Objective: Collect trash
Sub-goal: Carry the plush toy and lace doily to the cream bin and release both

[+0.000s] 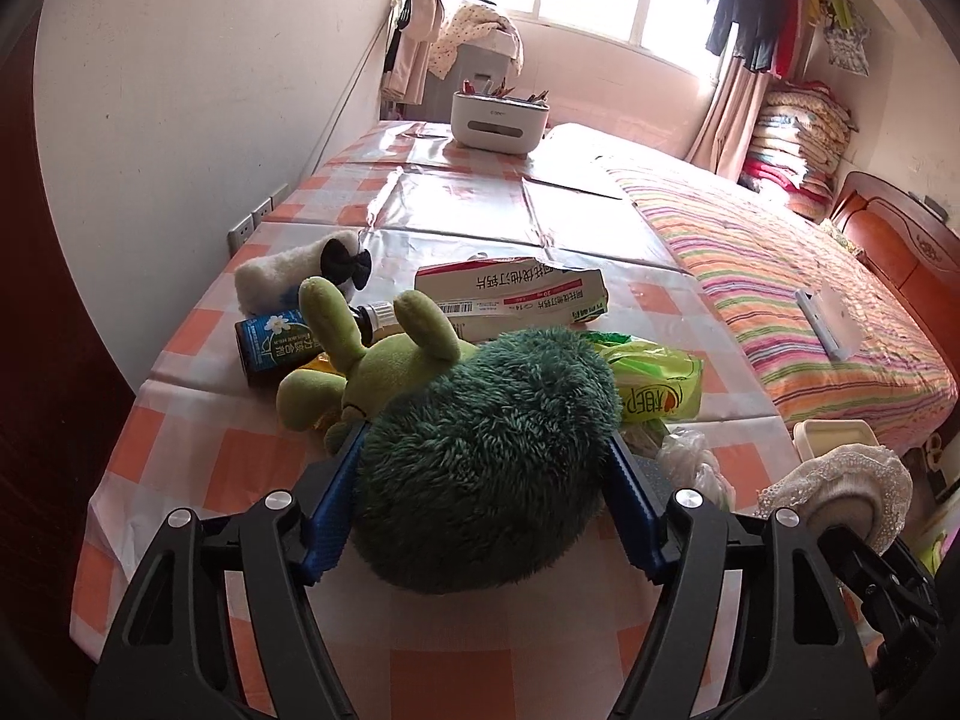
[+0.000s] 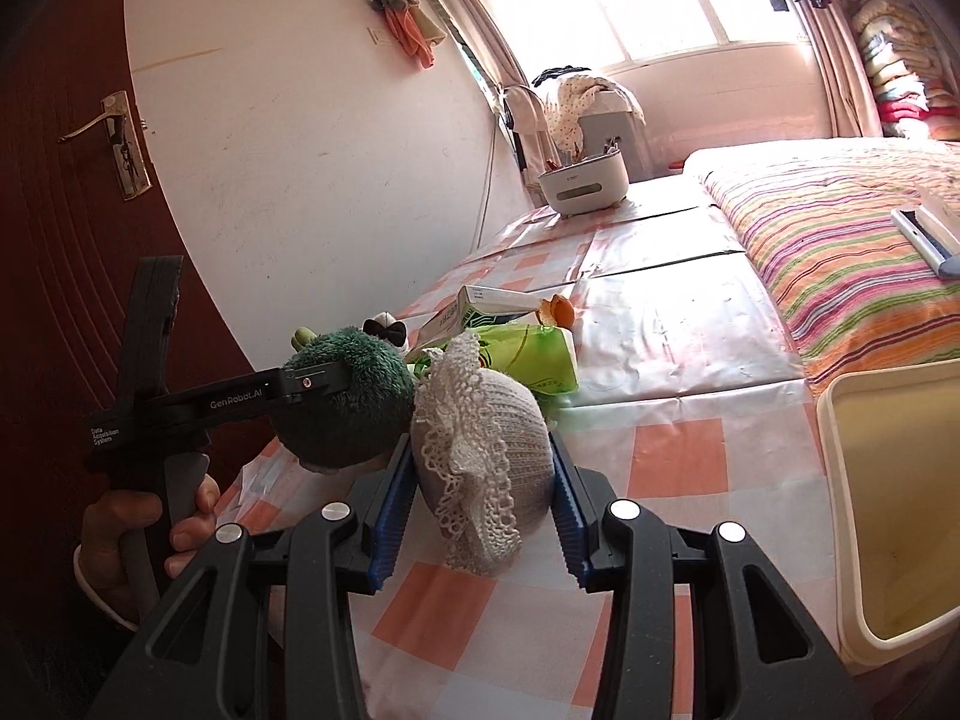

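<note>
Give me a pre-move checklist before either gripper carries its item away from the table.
1. Left gripper pads on the green plush toy: ok, blue fingers flank its body.
2. Right gripper gripping the lace-trimmed knit piece: ok.
3. Cream bin open and beside the table: ok.
4. Bin empty enough: cannot tell, only part shows.
5. Trash still on table: not ok, green wrapper, torn carton, blue bottle remain.

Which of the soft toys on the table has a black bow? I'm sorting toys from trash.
The small white plush lying by the wall; its black bow marks it out. The green turtle plush has none.
</note>
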A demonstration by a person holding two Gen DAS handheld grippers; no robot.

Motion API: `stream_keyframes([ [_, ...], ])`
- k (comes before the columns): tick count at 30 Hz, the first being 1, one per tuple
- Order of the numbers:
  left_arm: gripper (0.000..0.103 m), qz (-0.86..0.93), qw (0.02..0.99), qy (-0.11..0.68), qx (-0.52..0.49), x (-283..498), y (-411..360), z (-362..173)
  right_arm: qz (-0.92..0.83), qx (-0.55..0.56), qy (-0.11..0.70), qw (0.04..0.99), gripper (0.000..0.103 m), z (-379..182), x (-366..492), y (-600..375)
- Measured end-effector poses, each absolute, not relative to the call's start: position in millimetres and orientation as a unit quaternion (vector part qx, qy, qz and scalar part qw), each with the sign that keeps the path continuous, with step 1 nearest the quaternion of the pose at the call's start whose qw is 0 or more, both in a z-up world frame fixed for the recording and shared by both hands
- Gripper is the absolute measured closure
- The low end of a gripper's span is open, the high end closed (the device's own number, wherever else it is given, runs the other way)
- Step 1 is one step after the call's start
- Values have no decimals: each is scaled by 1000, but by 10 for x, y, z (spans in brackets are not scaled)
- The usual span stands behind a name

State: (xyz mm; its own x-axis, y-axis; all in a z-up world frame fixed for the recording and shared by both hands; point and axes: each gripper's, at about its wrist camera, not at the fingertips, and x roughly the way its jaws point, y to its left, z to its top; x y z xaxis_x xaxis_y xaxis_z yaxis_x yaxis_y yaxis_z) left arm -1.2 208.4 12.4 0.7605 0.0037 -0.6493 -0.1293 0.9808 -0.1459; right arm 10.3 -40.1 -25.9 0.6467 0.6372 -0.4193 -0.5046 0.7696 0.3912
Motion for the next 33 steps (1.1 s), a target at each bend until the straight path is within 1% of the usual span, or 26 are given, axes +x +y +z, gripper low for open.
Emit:
stream_keyframes([
  [6,33,12,950,294,-105,-125,1938,337,293,133,266,909,62,-234,115,-564],
  [11,33,-22,953,277,-122,-180,1753,432,267,137,251,920,62,-207,83,-732],
  [20,33,-91,950,275,-119,-178,1248,496,223,151,239,933,62,-177,70,-1013],
  [33,32,-149,935,300,-113,30,627,365,114,201,234,944,62,-195,137,-1655],
])
